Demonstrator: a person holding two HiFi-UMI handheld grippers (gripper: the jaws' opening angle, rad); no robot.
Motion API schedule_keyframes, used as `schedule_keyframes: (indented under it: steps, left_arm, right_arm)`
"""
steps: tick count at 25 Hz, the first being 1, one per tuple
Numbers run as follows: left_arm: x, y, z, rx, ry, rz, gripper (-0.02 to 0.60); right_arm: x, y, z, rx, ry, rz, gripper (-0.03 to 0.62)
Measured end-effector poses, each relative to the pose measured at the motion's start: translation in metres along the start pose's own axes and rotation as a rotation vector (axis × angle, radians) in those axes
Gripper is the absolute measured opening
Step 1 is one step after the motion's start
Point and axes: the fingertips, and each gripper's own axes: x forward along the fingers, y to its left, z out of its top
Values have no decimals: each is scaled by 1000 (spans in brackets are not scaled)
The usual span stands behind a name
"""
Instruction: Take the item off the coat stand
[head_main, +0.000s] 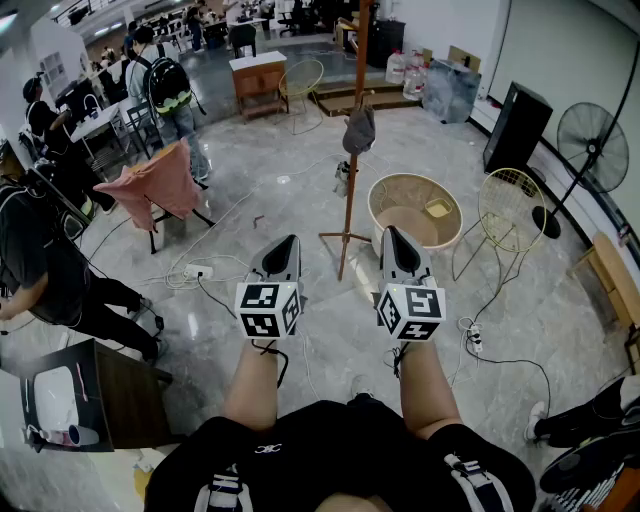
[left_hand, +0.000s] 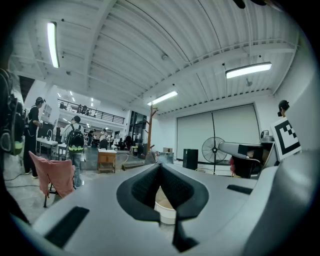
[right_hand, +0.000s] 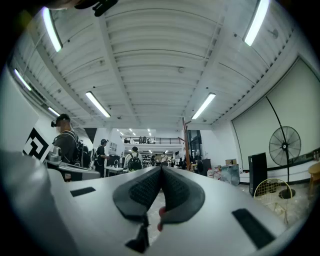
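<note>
A tall wooden coat stand (head_main: 354, 150) rises from the marble floor straight ahead of me. A dark grey cap (head_main: 359, 129) hangs from one of its pegs about halfway up. My left gripper (head_main: 290, 241) and right gripper (head_main: 391, 232) are held side by side in front of my body, pointing at the stand's base and well short of the cap. Both are shut with nothing between the pads. The stand shows far off in the left gripper view (left_hand: 149, 134) and in the right gripper view (right_hand: 186, 145), beyond the closed tips (left_hand: 160, 165) (right_hand: 161, 169).
A round rattan tub chair (head_main: 414, 211) and a yellow wire chair (head_main: 510, 214) stand right of the stand. A fan (head_main: 590, 135) and black speaker (head_main: 517, 125) line the right wall. Left: a chair draped in pink cloth (head_main: 155, 183), people, and a power strip (head_main: 198, 270) with cables.
</note>
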Motion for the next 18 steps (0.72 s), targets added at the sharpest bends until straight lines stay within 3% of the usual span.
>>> schedule_keyframes:
  steps: [9,18]
  left_arm:
    - [47,-4,-3,3,13,10,11]
    - [147,-36,17,24,-3,44,11]
  right_arm:
    - [30,-36,-7,50,1,20,17]
    - [94,-128,-1,71,-15,45,17]
